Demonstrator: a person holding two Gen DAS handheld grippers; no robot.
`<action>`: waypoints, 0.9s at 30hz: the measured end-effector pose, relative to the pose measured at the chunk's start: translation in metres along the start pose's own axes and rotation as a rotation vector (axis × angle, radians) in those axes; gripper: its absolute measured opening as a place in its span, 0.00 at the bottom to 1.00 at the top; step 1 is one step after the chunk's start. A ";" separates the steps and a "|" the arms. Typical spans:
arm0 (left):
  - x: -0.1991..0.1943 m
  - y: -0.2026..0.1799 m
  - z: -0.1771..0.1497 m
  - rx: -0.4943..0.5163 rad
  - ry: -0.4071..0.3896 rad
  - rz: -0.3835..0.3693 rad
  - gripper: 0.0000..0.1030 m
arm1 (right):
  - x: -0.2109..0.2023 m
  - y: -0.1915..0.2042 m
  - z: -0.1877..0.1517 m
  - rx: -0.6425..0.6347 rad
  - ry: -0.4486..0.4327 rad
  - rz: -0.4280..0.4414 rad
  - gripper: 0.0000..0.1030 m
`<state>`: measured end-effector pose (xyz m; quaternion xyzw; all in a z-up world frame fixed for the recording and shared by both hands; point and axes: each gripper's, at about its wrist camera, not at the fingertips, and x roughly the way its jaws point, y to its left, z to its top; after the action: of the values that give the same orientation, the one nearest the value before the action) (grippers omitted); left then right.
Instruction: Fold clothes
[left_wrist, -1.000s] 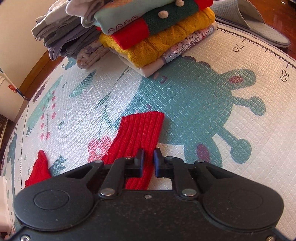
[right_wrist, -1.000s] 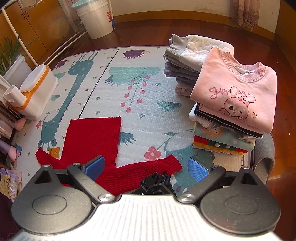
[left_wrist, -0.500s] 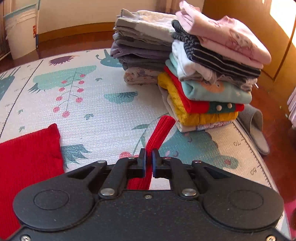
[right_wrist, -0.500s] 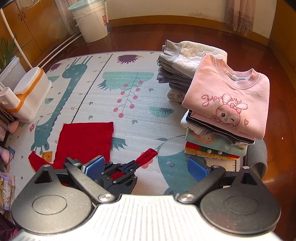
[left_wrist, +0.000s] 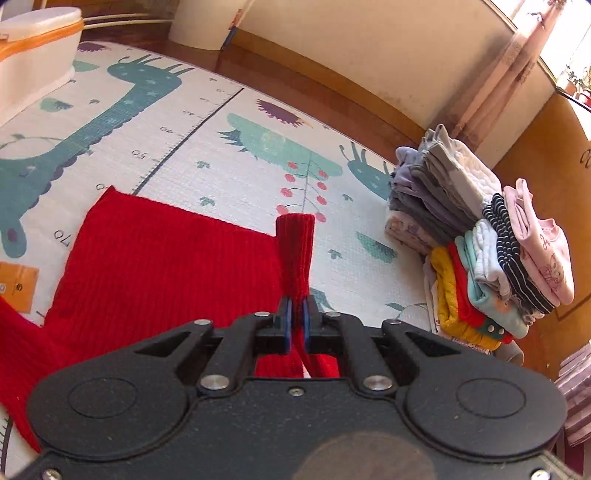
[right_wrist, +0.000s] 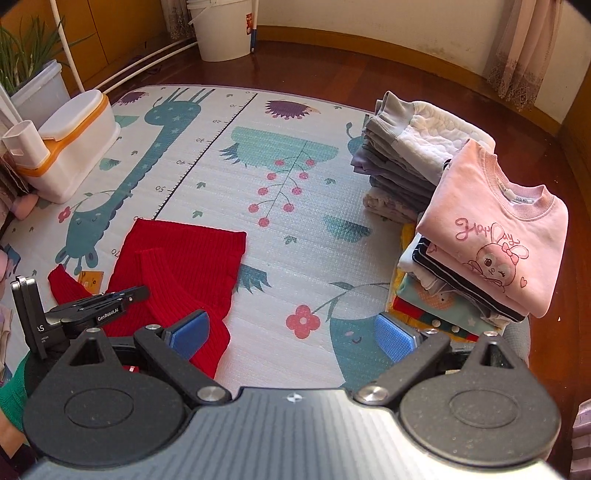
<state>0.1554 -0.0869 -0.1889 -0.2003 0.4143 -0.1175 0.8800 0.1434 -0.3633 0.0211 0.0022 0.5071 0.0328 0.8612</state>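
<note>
Here, left tongs clenched on red sweater sleeve, right tongs released above mat.

Sunlight is falling across the dark wooden floor, a cream wall and lace curtains.

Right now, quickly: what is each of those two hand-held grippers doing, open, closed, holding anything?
Left hand-held gripper: closed on the red sweater's sleeve.
Right hand-held gripper: open, holding nothing, above the play mat.
</note>
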 end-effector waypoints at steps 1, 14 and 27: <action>-0.002 0.016 -0.004 -0.037 0.009 0.015 0.03 | 0.000 0.005 0.001 -0.009 -0.001 0.003 0.93; -0.004 0.171 -0.058 -0.571 0.083 0.008 0.13 | 0.026 0.085 0.015 -0.180 0.041 0.018 0.93; 0.004 0.182 -0.072 -0.681 0.042 0.005 0.28 | 0.052 0.129 0.009 -0.284 0.104 -0.002 0.93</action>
<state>0.1091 0.0561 -0.3150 -0.4791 0.4484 0.0258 0.7541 0.1689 -0.2316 -0.0149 -0.1219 0.5414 0.1032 0.8255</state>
